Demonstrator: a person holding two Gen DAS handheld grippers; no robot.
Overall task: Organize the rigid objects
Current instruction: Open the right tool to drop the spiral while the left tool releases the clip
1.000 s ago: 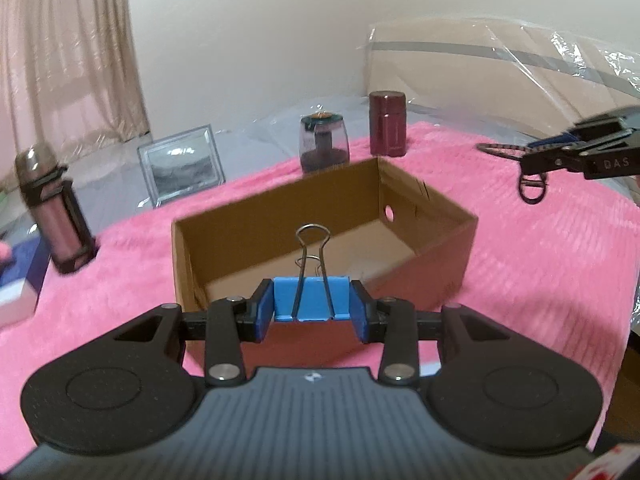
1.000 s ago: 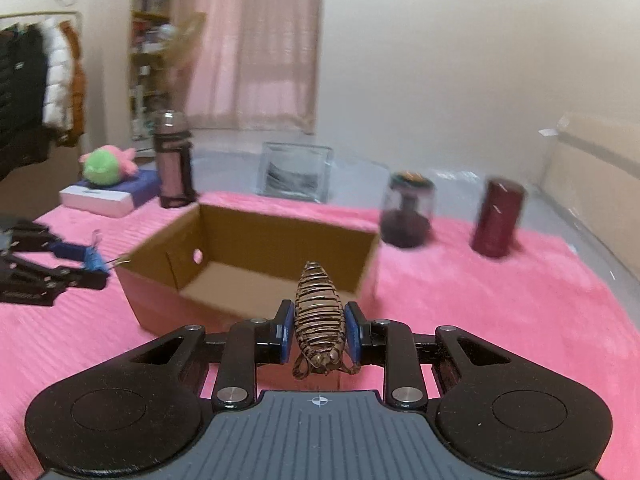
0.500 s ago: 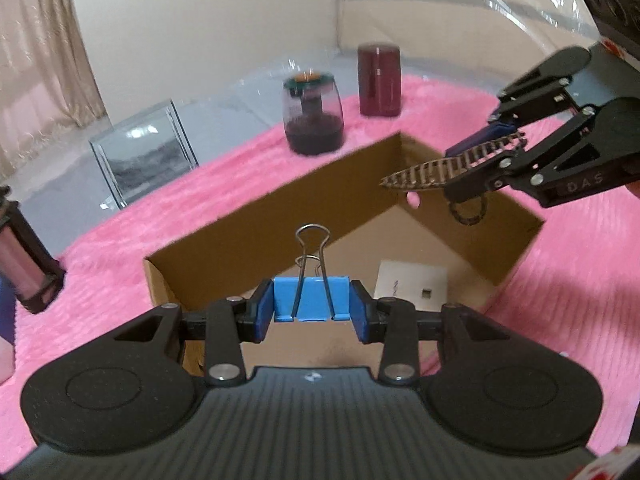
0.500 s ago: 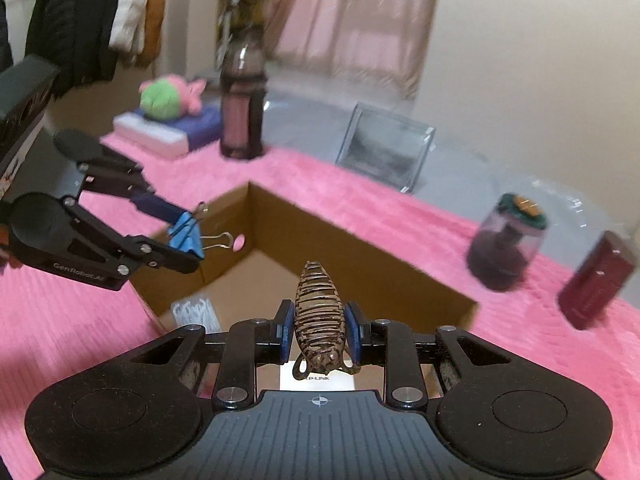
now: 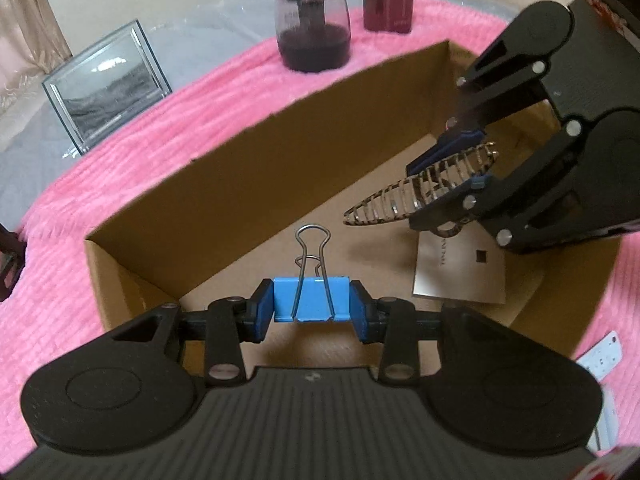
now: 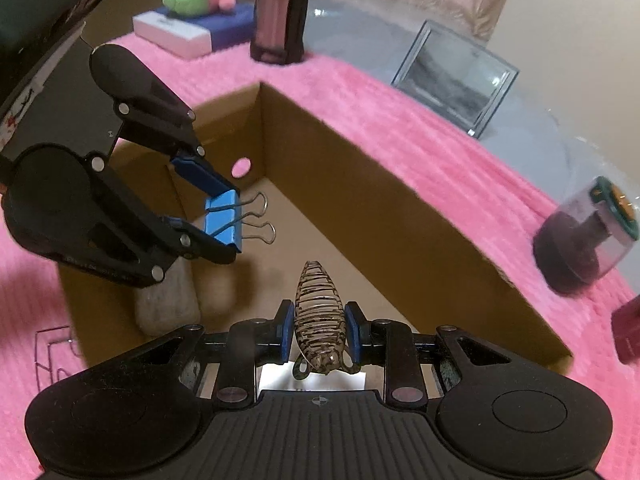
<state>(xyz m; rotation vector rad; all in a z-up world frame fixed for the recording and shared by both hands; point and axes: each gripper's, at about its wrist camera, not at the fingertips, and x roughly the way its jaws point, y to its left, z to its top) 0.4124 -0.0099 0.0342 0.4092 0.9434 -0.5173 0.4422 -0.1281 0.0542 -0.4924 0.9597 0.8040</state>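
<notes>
Both tongs hang over the open cardboard box (image 5: 248, 168) on the pink blanket (image 5: 120, 184). Left tongs (image 5: 312, 311) grip a blue binder clip (image 5: 311, 298); right tongs (image 6: 316, 330) clamp a brown striped hair clip (image 6: 318, 312). A white card (image 5: 460, 276) lies on the box floor.
</notes>
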